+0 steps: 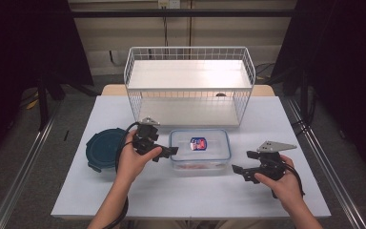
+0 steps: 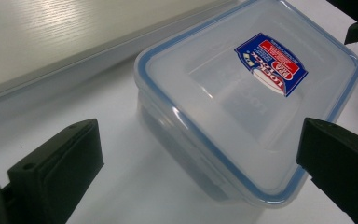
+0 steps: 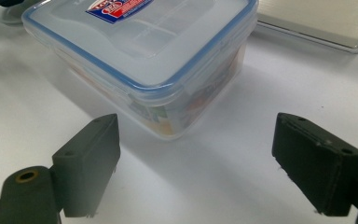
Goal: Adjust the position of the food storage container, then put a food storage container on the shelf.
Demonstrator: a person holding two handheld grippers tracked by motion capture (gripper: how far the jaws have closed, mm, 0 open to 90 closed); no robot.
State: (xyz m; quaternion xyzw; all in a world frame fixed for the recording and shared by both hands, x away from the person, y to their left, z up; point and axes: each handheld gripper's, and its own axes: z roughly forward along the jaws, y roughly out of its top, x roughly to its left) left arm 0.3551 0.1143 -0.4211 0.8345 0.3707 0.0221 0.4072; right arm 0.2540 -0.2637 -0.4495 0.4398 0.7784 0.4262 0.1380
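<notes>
A clear plastic box (image 1: 199,151) with a blue-rimmed lid and a red and blue label stands in the middle of the white table (image 1: 171,195); something reddish lies inside it. My left gripper (image 1: 164,151) sits at the box's left side, open. In the left gripper view the box (image 2: 242,107) has one corner between the spread jaws of my left gripper (image 2: 198,140), and the left jaw stands well off it. My right gripper (image 1: 243,161) hovers open to the right of the box. In the right gripper view, my right gripper (image 3: 193,128) is short of the near corner of the box (image 3: 154,51).
A white wire rack (image 1: 189,86) with two shelves stands at the back of the table, just behind the box. A dark teal round lid (image 1: 104,148) lies at the left, beside my left hand. Bare table stretches along the front edge.
</notes>
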